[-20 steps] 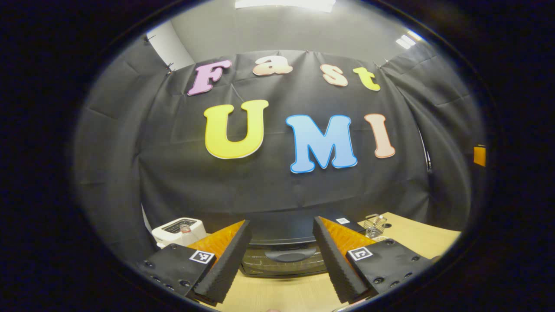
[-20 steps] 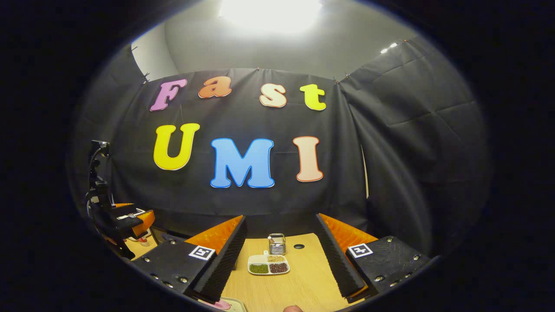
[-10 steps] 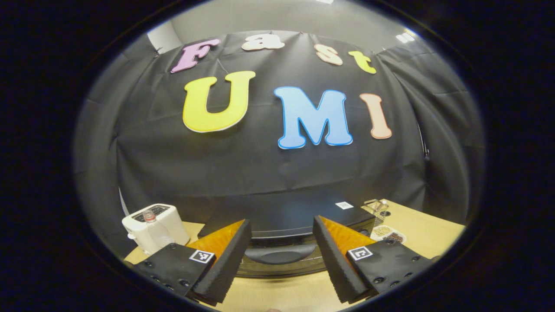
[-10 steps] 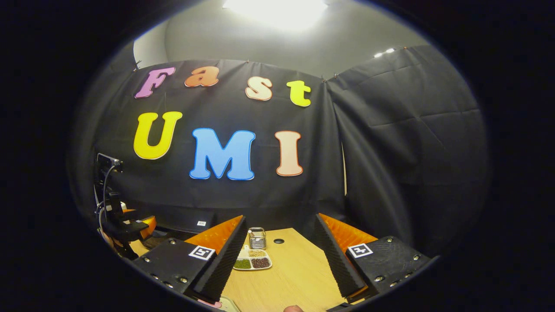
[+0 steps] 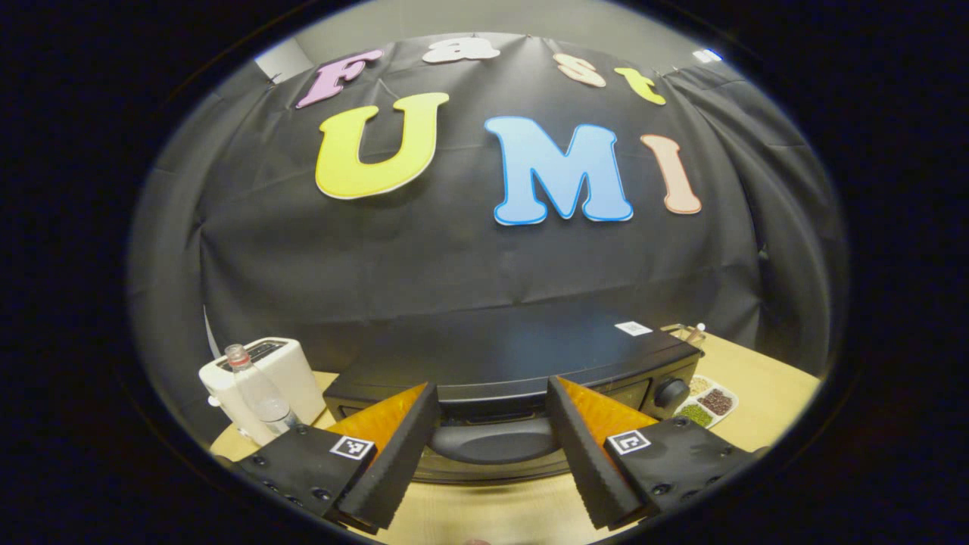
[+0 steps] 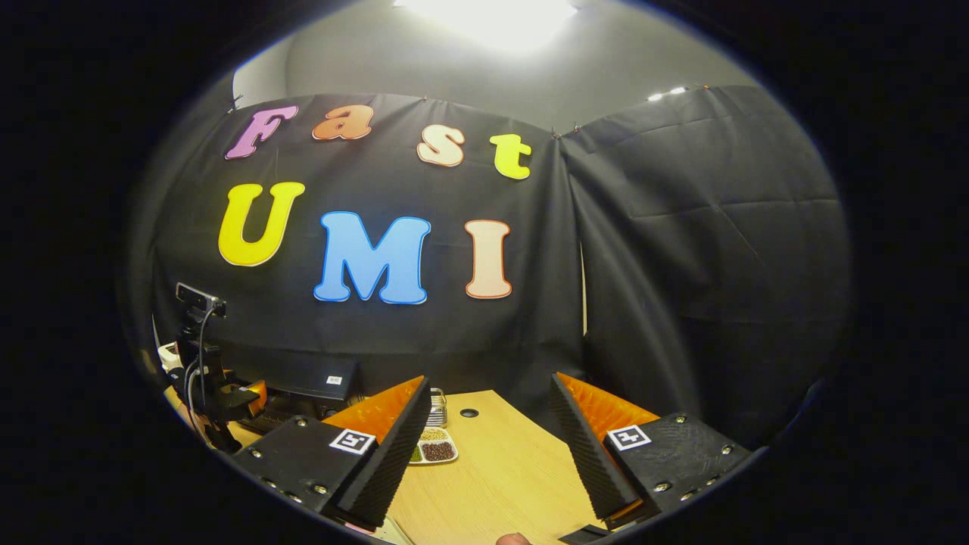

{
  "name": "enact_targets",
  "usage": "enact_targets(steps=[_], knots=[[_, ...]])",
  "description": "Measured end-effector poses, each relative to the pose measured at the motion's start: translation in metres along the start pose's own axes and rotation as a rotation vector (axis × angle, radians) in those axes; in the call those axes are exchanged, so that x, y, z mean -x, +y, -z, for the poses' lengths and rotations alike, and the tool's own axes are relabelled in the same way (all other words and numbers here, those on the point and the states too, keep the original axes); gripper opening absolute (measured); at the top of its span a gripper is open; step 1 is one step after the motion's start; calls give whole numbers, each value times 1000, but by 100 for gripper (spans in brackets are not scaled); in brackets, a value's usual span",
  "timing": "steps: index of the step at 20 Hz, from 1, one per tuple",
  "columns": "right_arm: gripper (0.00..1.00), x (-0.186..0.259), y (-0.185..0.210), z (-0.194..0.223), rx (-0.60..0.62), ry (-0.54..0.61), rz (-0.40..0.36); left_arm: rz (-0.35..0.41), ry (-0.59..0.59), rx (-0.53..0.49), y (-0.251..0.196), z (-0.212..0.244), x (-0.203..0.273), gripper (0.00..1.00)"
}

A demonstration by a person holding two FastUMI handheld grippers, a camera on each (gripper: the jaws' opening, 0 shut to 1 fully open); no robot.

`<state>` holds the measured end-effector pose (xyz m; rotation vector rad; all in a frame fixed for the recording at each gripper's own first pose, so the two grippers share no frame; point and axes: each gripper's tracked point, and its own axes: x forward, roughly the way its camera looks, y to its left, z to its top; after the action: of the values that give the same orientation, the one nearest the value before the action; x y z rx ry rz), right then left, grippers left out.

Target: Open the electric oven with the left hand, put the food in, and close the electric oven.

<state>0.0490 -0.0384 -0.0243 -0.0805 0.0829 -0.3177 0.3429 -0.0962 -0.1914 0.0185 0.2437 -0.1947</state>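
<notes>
- The electric oven (image 5: pixel 522 363) is a black box that sits on the desk (image 5: pixel 757 386), up against the black cloth wall.
- Its door is shut, and the dark curved handle (image 5: pixel 492 439) runs across the front near the top.
- The left gripper (image 5: pixel 488 446) is right in front of that handle, with its two fingers spread wide apart, one past each end of the handle.
- The fingers hold nothing, and I cannot tell if they touch the door.
- A round knob (image 5: pixel 670 392) sits on the right side of the oven front.
- In the left gripper view, a white toaster (image 5: pixel 261 378) stands by the desk's left edge, with a clear bottle (image 5: pixel 257 393) just in front of it.
- On the other side of the oven lies a small white dish (image 5: pixel 708 401) with green, brown and pale bits in its parts.
- In the right gripper view, the oven (image 6: pixel 303 382) is far off to the left and partly hidden.
- That view also shows the left gripper (image 6: pixel 227 397) from the side, with a camera and wires on top.
- The right gripper (image 6: pixel 488 454) hangs over the bare desk (image 6: pixel 500 469), fingers wide apart and holding nothing.
- The dish (image 6: pixel 431 452) peeks out beside its left finger, half covered.
- A small wire basket (image 6: pixel 437 409) behind the dish is too small to make out well.
- At the bottom edge, a pale thing (image 6: pixel 394 532) is cut off.
</notes>
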Motion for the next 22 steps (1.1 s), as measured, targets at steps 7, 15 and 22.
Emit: enact_targets(steps=[7,15,22], knots=[[96,3,-3,0,8,5,-4,-14,-1,22,1,4,3,96],[96,6,-7,0,-7,4,-34,-23,14,12,-2,18,36,100],[96,12,-12,1,-9,10,-65,-41,48,7,-4,41,67,100]])
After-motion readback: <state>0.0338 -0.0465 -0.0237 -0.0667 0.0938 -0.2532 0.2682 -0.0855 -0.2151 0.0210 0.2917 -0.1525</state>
